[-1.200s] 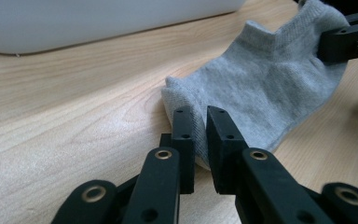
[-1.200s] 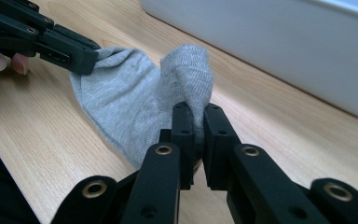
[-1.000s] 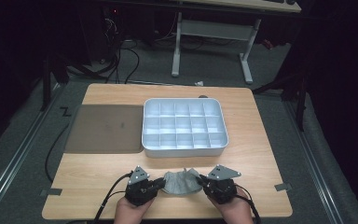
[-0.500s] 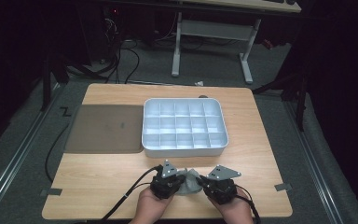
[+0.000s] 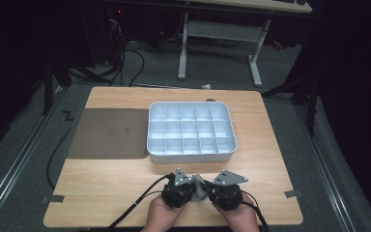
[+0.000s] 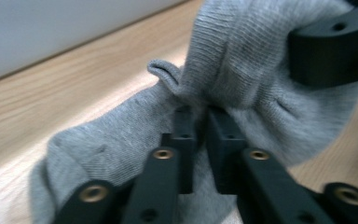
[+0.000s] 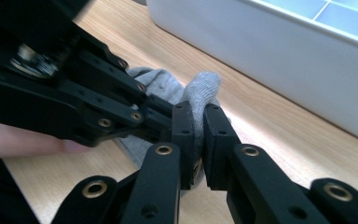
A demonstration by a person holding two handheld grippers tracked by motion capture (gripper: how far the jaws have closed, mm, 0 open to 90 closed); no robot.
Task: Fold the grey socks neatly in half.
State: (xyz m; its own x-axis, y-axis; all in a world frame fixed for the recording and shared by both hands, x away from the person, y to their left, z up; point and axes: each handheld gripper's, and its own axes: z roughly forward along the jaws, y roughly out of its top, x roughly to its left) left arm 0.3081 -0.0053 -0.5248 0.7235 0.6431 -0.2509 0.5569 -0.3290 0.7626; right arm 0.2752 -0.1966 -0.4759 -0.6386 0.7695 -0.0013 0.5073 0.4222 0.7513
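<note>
Both our tongs meet over the grey sock [image 5: 199, 186] at the table's [image 5: 116, 179] near edge. Our right gripper [image 7: 196, 116] is clamped on a raised fold; our left gripper [image 6: 196, 116], jaws just reopening slightly, pinches the fabric beside it. Bunched between them, the sock lies well short of the compartment tray [image 5: 191, 152] ahead.

The sock [image 6: 242, 70] is grey ribbed knit cloth, soft and matt, with a fuzzy nap. The jaws of the left gripper [image 6: 196, 116] and the right gripper [image 7: 198, 114] are matt black plastic with brass-coloured rivets. The tabletop [image 5: 125, 186] at lower left is pale smooth wood grain, the tray [image 5: 191, 155] smooth white plastic, and the mat [image 5: 108, 133] dull grey.
</note>
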